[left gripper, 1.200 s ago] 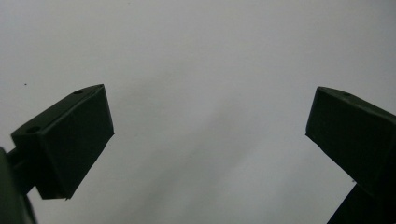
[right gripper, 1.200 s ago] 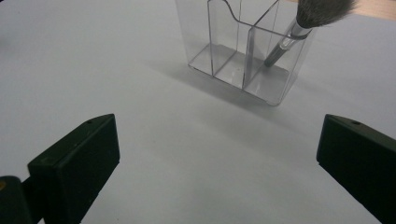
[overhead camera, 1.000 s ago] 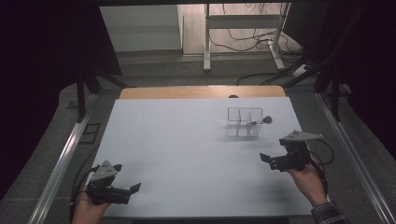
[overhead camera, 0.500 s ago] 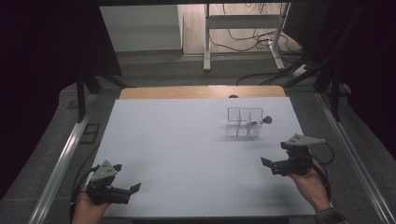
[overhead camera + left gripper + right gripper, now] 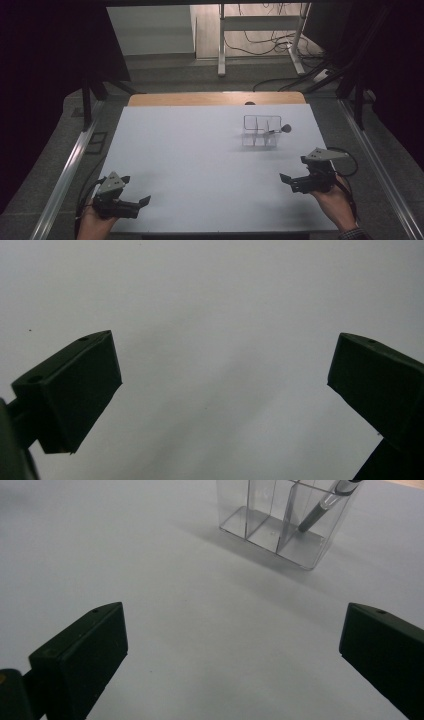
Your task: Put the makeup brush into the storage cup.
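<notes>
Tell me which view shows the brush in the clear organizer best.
The right gripper view: the brush leans in the end compartment of the clear organizer, close and sharp. The high view shows it small and far off.

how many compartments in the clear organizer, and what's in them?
3, side by side in the clear organizer. The right gripper view shows a brush leaning in the rightmost one; the other two look empty.
</notes>
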A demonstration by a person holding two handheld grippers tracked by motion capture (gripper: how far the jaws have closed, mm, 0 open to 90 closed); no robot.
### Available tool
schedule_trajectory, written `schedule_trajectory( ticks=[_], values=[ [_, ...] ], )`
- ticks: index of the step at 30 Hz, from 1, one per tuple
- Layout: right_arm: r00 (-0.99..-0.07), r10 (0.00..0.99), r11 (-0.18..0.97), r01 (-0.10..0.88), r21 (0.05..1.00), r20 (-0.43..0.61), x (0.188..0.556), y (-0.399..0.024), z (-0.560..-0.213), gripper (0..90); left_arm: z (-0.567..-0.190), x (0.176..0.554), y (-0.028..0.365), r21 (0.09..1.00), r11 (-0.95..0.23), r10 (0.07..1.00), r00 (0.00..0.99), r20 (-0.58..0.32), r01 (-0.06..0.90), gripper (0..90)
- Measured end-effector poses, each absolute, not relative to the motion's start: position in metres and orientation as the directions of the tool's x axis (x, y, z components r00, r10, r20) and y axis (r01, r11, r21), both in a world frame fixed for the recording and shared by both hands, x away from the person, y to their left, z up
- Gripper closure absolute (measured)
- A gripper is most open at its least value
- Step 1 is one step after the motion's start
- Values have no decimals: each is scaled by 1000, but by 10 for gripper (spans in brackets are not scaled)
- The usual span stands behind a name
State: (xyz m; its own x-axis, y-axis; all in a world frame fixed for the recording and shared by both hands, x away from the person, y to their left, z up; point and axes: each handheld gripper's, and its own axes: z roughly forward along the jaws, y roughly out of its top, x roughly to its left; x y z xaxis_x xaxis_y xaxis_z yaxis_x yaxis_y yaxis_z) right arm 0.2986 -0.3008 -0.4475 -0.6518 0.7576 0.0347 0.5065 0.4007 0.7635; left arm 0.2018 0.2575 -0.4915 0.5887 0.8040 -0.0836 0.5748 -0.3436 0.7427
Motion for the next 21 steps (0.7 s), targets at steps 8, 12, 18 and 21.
schedule_trajectory(
  ticks=[8,12,18,21],
  values=[
    [-647,761,391,514,763,46,293,-304,-448,0,-492,202,258,742,-343,804,589,-85,575,12],
    [-648,760,391,521,759,53,291,-306,-449,0,-491,202,258,750,-334,798,594,-96,570,8],
    [-648,759,389,519,761,54,286,-308,-449,0,-490,201,260,759,-322,799,592,-103,566,4],
    [-651,757,394,516,761,50,283,-308,-449,0,-490,201,260,759,-322,801,590,-101,566,3]
  ],
)
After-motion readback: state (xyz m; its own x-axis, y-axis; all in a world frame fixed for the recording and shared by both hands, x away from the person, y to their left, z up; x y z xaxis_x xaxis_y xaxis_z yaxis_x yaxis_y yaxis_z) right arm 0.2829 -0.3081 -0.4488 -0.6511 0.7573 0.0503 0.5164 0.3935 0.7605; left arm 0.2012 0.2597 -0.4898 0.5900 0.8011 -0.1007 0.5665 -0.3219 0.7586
